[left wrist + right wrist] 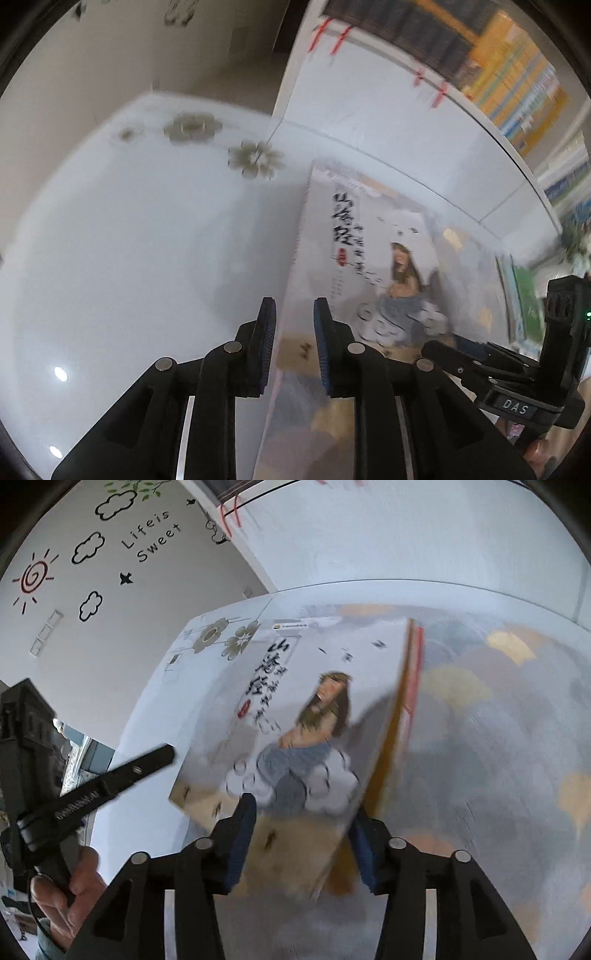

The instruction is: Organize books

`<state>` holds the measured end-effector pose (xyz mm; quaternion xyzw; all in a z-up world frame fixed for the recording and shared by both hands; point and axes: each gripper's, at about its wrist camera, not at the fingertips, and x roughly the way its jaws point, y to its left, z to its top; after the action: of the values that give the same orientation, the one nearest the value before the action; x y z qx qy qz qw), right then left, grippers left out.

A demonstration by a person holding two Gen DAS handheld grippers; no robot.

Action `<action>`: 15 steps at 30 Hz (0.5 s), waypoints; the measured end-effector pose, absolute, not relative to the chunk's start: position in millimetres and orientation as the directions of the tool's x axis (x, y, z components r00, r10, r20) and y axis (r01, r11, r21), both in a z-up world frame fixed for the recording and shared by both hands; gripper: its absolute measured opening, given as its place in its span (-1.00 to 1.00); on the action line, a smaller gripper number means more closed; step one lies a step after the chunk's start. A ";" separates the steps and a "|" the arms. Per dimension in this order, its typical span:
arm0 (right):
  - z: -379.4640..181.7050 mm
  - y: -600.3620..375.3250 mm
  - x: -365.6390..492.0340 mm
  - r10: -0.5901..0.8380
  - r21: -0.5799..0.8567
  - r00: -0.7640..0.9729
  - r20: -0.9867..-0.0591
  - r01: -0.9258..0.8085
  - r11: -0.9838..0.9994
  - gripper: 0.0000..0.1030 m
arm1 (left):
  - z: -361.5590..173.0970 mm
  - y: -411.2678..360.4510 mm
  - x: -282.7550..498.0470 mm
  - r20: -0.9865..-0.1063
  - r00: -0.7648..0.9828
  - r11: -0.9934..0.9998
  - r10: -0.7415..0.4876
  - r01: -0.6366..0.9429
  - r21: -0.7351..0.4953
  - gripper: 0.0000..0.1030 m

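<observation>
One illustrated book [295,716] lies on the white surface [129,240], both grippers at its near edge. The left gripper [294,314] straddles its spine narrowly, apparently unpressed (blurred); the right gripper [303,819] gapes wider, pads clear.

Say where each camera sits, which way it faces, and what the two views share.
Left wrist: on the left gripper, angled down at the white table; the right gripper shows at right.
Right wrist: on the right gripper, angled down at the illustrated book between its pads; the left gripper and a hand show.
Shared: the book, table, flower decals.
</observation>
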<state>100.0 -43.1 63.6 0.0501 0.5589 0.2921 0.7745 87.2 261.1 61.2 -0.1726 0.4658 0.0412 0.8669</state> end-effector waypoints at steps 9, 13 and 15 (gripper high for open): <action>91.5 -140.8 40.9 0.415 0.338 0.305 -0.857 -0.275 0.900 -0.07 | 122.2 177.5 60.7 -0.763 0.642 0.984 -0.077 -0.073 -0.160 -0.65; 103.2 -200.2 9.9 0.363 0.327 0.357 -0.861 -0.160 0.931 -0.07 | 135.5 133.4 54.1 -0.749 0.653 0.990 -0.117 0.014 -0.143 -0.65; 109.0 -228.0 -5.6 0.339 0.322 0.385 -0.859 -0.108 0.940 -0.06 | 142.2 112.0 50.8 -0.740 0.659 0.989 -0.138 0.052 -0.138 -0.65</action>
<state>-5.6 -228.0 109.0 0.1069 0.5379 0.1354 0.8252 50.8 112.0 142.2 -0.0526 0.4098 -0.0523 0.9092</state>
